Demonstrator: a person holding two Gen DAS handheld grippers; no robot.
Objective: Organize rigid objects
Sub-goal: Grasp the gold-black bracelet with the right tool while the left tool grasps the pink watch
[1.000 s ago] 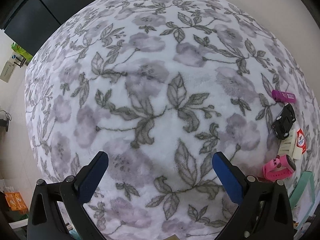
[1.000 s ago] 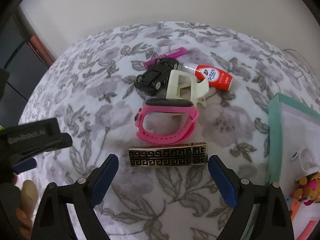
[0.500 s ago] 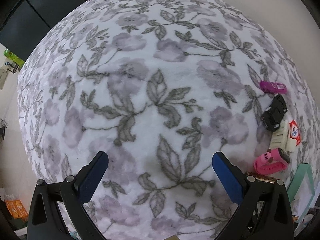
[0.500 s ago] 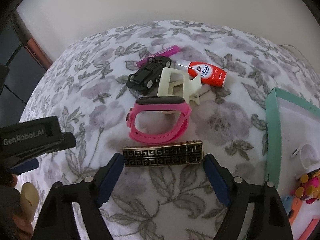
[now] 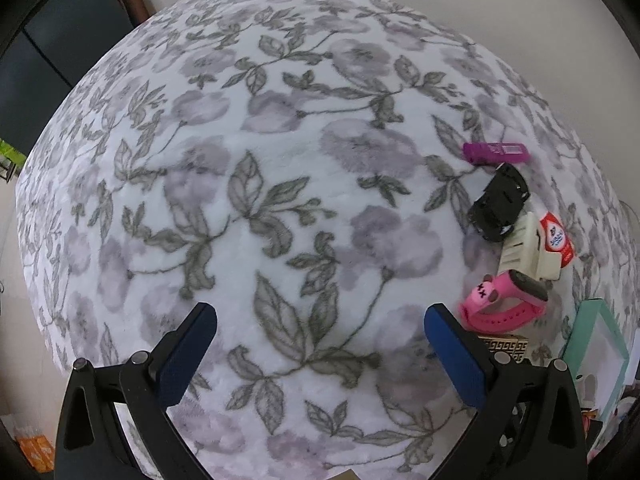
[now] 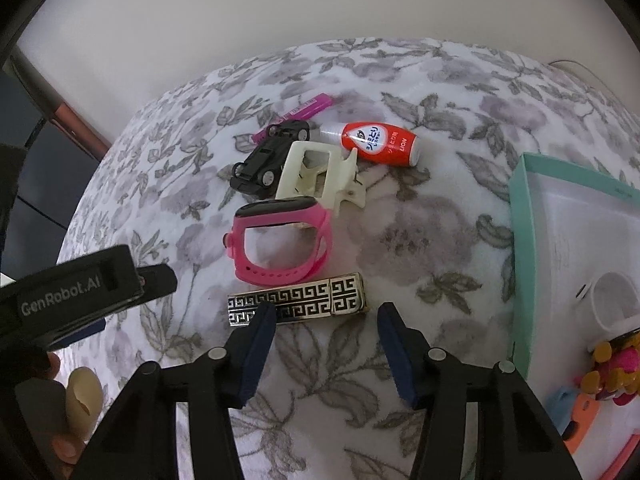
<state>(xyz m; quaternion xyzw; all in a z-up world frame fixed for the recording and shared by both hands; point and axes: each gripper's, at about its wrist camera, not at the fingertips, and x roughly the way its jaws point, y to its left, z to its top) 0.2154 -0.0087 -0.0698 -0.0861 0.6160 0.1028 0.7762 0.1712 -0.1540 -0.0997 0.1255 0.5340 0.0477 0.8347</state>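
A gold-and-black key-pattern bar [image 6: 296, 298] lies flat on the floral blanket [image 6: 400, 240]. My right gripper [image 6: 326, 314] points down at it with its jaws closing. The left fingertip overlaps the bar's near edge, the right fingertip stands past its right end, and the pads do not press it. Behind the bar lie a pink watch [image 6: 280, 240], a cream hair claw [image 6: 320, 176], a black toy car [image 6: 268, 156], a red bottle [image 6: 380, 142] and a purple stick [image 6: 304, 108]. My left gripper [image 5: 320, 314] hangs open over bare blanket, with the pink watch [image 5: 504, 302] to its right.
A teal box [image 6: 520, 220] stands at the right with a white ring and colourful pieces inside. The left gripper's black body [image 6: 80, 296] and a person's fingers [image 6: 80, 396] fill the lower left of the right wrist view. A pale wall lies beyond the blanket.
The right gripper's jaws have narrowed a lot and it has come closer to the patterned bar. The left gripper has slid toward the group of objects, which now sit further into its view.
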